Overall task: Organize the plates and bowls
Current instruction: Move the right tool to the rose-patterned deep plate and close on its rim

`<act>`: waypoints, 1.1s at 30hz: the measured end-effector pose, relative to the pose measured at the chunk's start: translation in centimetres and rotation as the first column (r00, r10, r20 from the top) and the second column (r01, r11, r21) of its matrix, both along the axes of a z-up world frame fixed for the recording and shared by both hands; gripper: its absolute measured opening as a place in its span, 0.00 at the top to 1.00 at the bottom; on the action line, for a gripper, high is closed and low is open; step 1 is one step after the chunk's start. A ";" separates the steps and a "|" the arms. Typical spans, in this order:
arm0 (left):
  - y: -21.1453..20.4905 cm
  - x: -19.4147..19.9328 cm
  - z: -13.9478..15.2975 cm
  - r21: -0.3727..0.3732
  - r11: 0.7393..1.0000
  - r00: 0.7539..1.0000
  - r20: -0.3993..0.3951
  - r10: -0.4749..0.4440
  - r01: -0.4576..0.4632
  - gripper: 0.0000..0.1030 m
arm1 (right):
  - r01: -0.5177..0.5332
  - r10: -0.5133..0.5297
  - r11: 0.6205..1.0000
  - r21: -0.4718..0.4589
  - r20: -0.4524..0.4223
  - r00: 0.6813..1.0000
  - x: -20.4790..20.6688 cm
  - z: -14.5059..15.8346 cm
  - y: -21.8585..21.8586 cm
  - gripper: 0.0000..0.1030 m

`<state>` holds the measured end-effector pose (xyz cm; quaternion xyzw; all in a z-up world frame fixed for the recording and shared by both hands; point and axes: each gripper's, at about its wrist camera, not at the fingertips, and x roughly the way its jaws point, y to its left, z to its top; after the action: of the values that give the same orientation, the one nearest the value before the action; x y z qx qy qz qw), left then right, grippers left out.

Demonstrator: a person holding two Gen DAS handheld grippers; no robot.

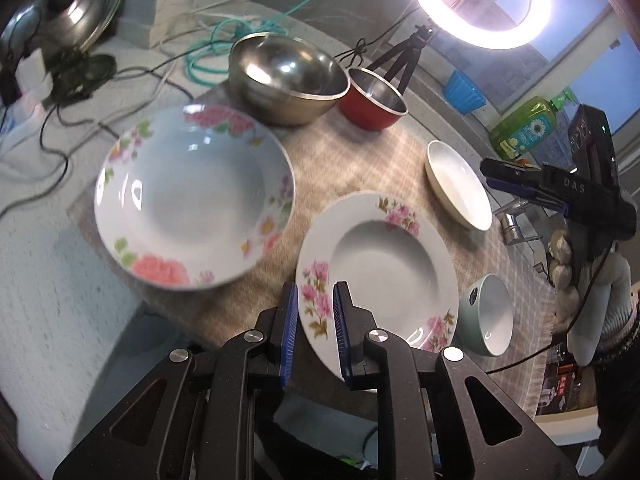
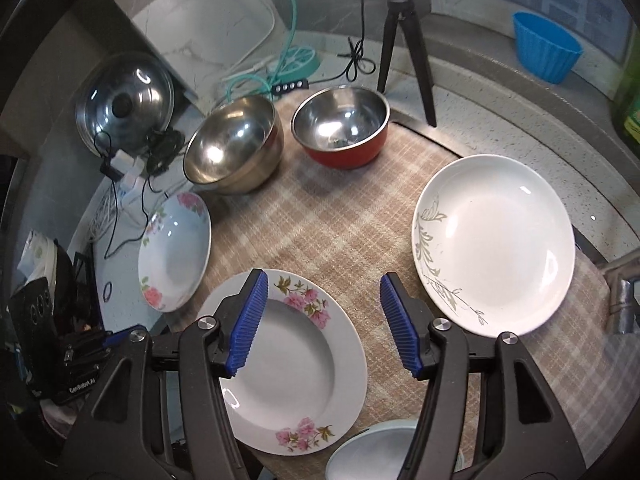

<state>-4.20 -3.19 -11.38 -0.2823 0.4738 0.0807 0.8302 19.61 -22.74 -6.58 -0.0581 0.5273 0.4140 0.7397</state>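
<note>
My left gripper [image 1: 316, 308] is shut on the near-left rim of a white plate with pink flowers [image 1: 384, 276]; it also shows in the right wrist view [image 2: 296, 364]. A larger floral plate [image 1: 192, 196] lies left of it, also in the right wrist view [image 2: 176, 252]. A plain white plate with a grey leaf print [image 2: 496, 244] lies at the right, also in the left wrist view [image 1: 460, 184]. A steel bowl [image 1: 286, 76] and a red bowl [image 1: 374, 100] stand at the back. A pale green bowl [image 1: 490, 316] sits near right. My right gripper [image 2: 324, 320] is open above the pink-flower plate.
A checked mat [image 2: 332, 220] covers the counter. A tripod [image 2: 404, 40] with a ring light [image 1: 480, 0] stands behind the bowls. A pot lid [image 2: 124, 100], cables [image 1: 224, 32], a blue cup [image 2: 546, 46], a green soap bottle [image 1: 524, 128] and a tap [image 2: 624, 292] ring the mat.
</note>
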 end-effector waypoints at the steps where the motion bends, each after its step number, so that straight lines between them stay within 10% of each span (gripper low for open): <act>1: 0.5 0.3 0.5 0.014 1.000 1.000 0.008 -0.009 0.009 0.82 | 0.012 -0.012 1.000 0.014 -0.002 1.000 -0.3 0.4 -0.4 0.32; 13: 8.1 1.5 1.4 0.065 0.996 0.998 0.003 -0.064 0.064 0.58 | 0.184 -0.184 0.983 0.001 0.033 0.982 -5.7 2.8 -0.5 0.16; 23: 15.1 1.2 -0.7 0.041 0.999 0.999 -0.026 -0.035 0.036 0.57 | 0.231 -0.230 0.971 0.063 -0.031 0.973 -9.5 1.5 3.7 0.16; 33: 17.5 0.8 -3.1 -0.008 1.000 0.998 -0.057 -0.031 0.030 0.65 | 0.174 -0.170 0.984 0.037 -0.101 0.980 -10.0 -2.9 9.3 0.48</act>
<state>-3.44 14.30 -14.53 -0.2756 0.5020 0.0745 0.8164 9.59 -13.44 -9.46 0.0247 0.5563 0.3628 0.7472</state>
